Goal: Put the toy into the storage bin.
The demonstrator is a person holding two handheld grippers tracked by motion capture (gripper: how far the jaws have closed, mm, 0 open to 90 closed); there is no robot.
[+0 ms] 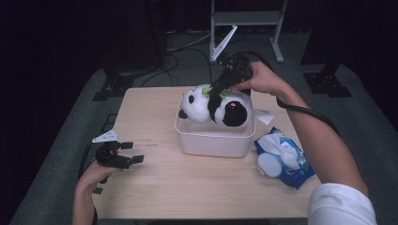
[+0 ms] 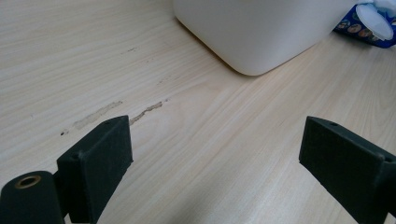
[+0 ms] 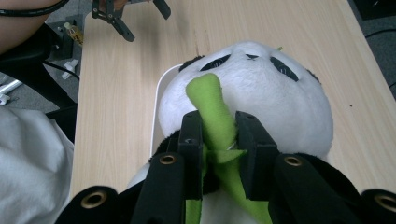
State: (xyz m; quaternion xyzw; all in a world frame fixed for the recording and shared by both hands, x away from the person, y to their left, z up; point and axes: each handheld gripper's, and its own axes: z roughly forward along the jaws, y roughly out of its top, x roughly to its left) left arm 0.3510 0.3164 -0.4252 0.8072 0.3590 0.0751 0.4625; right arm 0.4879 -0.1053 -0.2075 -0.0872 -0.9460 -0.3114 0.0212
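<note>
A black and white plush panda (image 1: pixel 213 107) lies on its side over the white plastic tub (image 1: pixel 213 140) in the middle of the table. A green bamboo stalk (image 3: pixel 214 111) is stitched to its chest. My right gripper (image 1: pixel 224 88) reaches down from above and is shut on that stalk, its two black fingers (image 3: pixel 191 140) pressing it from both sides just below the panda's head (image 3: pixel 252 88). My left gripper (image 1: pixel 127 153) rests low over the table at the front left, jaws wide apart with nothing between them; the left gripper view shows bare wood between its pads (image 2: pixel 105 154).
The wooden table (image 1: pixel 155 187) has free room in front and to the left of the tub. A blue pack of wet wipes (image 1: pixel 284 157) lies right of the tub, with a loose white wipe (image 1: pixel 264 116) behind it. Cables and metal stand legs (image 1: pixel 244 28) are on the floor beyond.
</note>
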